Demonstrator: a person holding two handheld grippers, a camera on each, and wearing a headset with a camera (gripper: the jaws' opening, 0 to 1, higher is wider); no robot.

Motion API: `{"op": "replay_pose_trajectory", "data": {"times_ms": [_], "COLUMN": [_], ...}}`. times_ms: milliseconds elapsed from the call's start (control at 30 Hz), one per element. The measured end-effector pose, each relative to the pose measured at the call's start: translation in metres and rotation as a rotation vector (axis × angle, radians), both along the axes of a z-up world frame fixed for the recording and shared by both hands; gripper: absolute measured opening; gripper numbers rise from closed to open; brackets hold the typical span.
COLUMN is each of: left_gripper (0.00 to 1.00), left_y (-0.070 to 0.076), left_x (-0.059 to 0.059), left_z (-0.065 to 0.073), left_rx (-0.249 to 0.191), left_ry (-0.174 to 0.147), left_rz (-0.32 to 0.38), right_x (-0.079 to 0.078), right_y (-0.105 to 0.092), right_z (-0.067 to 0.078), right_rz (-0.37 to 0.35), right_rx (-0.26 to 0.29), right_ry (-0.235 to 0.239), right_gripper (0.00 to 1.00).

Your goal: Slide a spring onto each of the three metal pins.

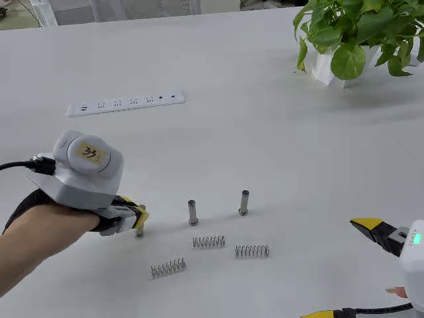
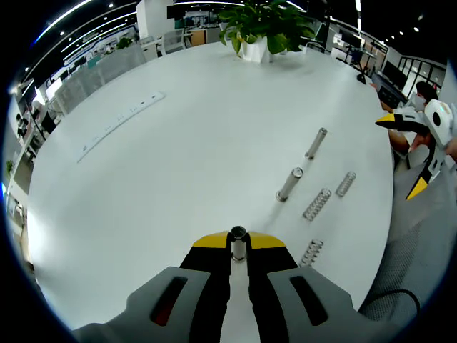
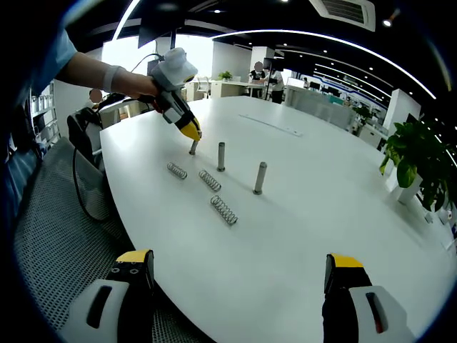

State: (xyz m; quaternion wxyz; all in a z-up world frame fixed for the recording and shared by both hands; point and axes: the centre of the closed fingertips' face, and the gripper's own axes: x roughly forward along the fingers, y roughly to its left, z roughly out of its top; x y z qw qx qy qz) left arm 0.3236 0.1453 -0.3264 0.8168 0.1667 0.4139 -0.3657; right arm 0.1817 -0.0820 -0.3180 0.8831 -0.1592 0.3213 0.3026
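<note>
Left gripper view: your left gripper (image 2: 238,250) has its jaws closed on the left pin (image 2: 238,234). The pin's top pokes out past the jaw tips, and it stands upright on the white table (image 2: 178,143).

Head view: the middle pin (image 1: 192,212) and right pin (image 1: 244,202) stand free to its right. All three pins are bare. Three springs lie flat just nearer than the pins: left spring (image 1: 167,267), middle spring (image 1: 209,242), right spring (image 1: 252,251). None touches a pin.

Your right gripper (image 3: 240,261) is wide open and holds nothing. It hangs at the near right, well apart from the springs.

Handling, as a guess: the springs are light thin wire and will likely squash, roll or flick out if you pinch hard. Take one gently across its middle coils and leave one end clear to go over a pin. The pins look like stiff, smooth steel on narrow bases, so probably tippy. A hold lower on the shaft would leave the top free.
</note>
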Motion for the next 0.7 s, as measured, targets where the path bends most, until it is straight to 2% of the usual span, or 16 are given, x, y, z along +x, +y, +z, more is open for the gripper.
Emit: {"op": "replay_pose_trajectory", "data": {"times_ms": [167,267,300,433,500,600,700], "left_gripper": [0.04,0.04,0.04,0.04,0.04,0.04,0.04], "left_y": [0.0026,0.004,0.0039,0.0038,0.0039,0.0031,0.0032], "left_x": [-0.0041,-0.0046,-0.0044,-0.0025,-0.0005,0.0009,0.0029], "left_z": [-0.0002,0.0004,0.0016,0.0029,0.0042,0.005,0.0054], "left_rx": [-0.005,0.003,-0.002,-0.016,-0.019,-0.042,-0.053], "left_ry": [-0.012,-0.031,-0.042,-0.049,-0.068,-0.069,-0.086], "left_rz": [0.003,-0.006,-0.008,0.003,0.004,0.02,0.03], "right_x": [-0.0004,-0.0009,-0.0011,-0.0011,-0.0011,-0.001,-0.0013], "right_y": [0.0008,0.0013,0.0018,0.0021,0.0024,0.0023,0.0022], "right_z": [0.0004,0.0002,0.0003,0.0005,0.0004,-0.0001,-0.0003], "right_rz": [0.002,0.005,0.006,0.005,0.007,0.006,0.005], "right_rx": [0.002,0.001,0.001,0.003,0.002,0.003,0.002], "right_ry": [-0.002,-0.001,0.0,0.0,0.001,0.001,0.003], "right_gripper": [1.0,1.0,1.0,1.0,1.0,1.0,1.0]}}
